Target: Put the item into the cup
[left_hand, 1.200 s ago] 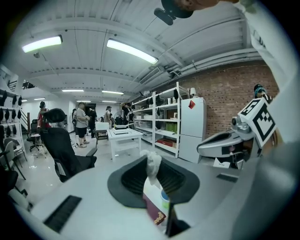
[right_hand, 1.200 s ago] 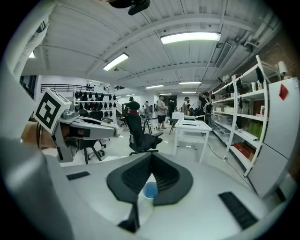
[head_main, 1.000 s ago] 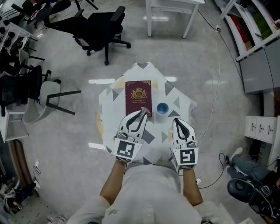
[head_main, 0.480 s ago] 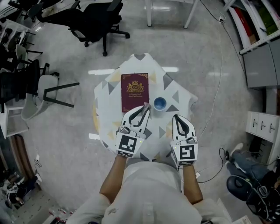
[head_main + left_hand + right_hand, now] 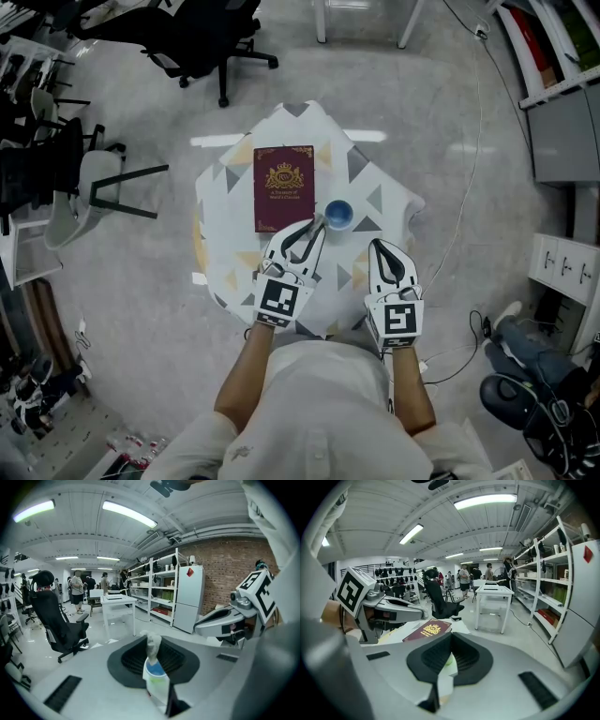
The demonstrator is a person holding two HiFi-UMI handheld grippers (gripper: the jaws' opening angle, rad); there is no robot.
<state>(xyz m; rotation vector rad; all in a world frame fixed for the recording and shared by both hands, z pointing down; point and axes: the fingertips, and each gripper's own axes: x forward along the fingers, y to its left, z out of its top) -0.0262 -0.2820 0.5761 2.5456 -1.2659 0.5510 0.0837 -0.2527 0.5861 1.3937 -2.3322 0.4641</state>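
A small blue cup (image 5: 338,215) stands on the patterned tablecloth (image 5: 375,202), right of a maroon booklet (image 5: 283,187). My left gripper (image 5: 316,225) is shut on a crumpled pale item (image 5: 153,644), which sticks up between its tips. The tips sit just left of the cup's rim. In the left gripper view the cup (image 5: 154,669) shows through the gap right behind the item. My right gripper (image 5: 376,246) hovers over the cloth, right of the cup and nearer to me. Its jaws meet at the tips with nothing between them.
The table is small, with cloth edges close on every side. Black office chairs (image 5: 202,37) and a grey chair (image 5: 98,192) stand at the upper left. A white table's legs (image 5: 361,19) are beyond, shelving (image 5: 553,56) is at the right, and a cable (image 5: 469,169) trails on the floor.
Both grippers have sunk toward the table. The left one, still gripping the item, has come up beside the cup's rim. The right one has kept its place beside it.
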